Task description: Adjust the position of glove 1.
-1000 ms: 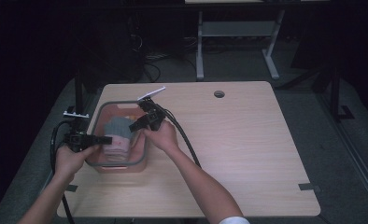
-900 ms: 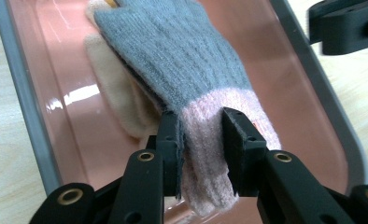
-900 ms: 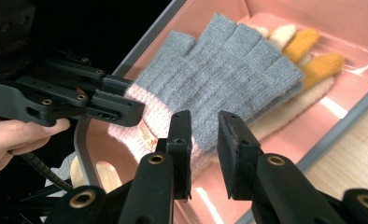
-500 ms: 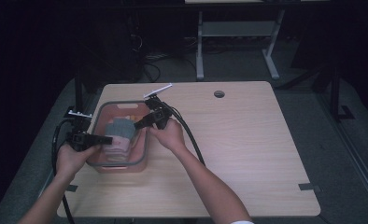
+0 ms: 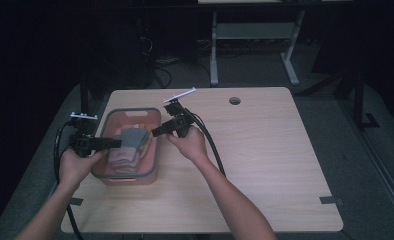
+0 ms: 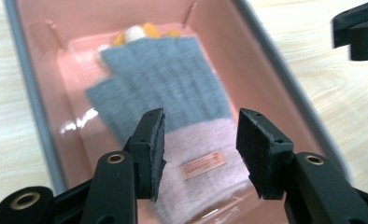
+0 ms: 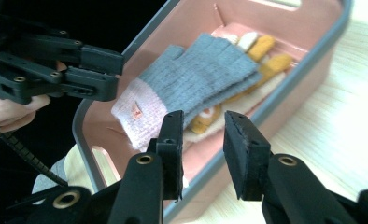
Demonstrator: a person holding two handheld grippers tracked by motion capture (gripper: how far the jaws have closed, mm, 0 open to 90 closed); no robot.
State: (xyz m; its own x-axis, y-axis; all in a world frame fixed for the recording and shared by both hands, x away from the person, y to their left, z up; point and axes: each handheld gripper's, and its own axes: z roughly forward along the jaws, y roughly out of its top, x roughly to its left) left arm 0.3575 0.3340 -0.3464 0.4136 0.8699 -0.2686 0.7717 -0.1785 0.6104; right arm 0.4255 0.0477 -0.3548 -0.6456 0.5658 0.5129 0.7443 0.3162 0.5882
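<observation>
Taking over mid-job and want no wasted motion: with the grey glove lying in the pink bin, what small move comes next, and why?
Probably lift both tongs clear of the pink bin. The grey glove lies flat on the yellow glove inside, and the left tongs and right tongs, jaws just opening, grip nothing, so the placing looks done.

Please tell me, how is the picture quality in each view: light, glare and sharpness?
High view: dim, the room behind black, the table evenly lit. Left gripper view: bright, the grey glove slightly soft, glare on the pink basket floor. Right gripper view: glove sharper, left background dark.
</observation>
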